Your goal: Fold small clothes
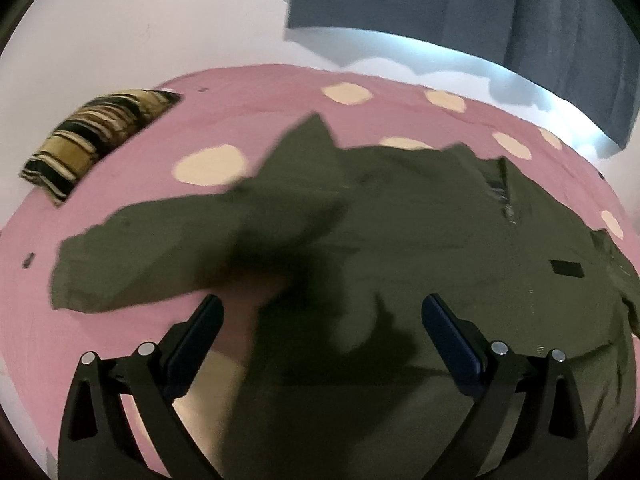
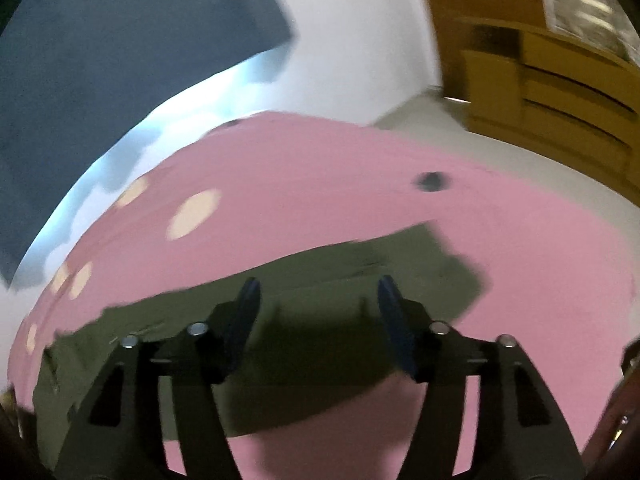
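Olive-green shirt point(image 1: 400, 220) spread flat on bed w/ pink polka-dot sheet point(image 1: 160, 152).
L gripper point(image 1: 322, 316): fingers spread wide, nothing pinched, above shirt's sleeve area. R gripper point(image 2: 318, 298): fingers spread, empty, over shirt's edge; pics blurred. Striped pillow point(image 1: 96, 140) at bed's far left corner. Grey curtain point(image 1: 480, 20) past bed's far edge.

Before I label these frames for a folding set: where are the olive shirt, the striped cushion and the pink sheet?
olive shirt point(image 1: 420, 232): left wrist view, middle of its body.
striped cushion point(image 1: 96, 140): left wrist view, centre of its striped face.
pink sheet point(image 2: 320, 184): right wrist view, bare patch beyond the shirt.
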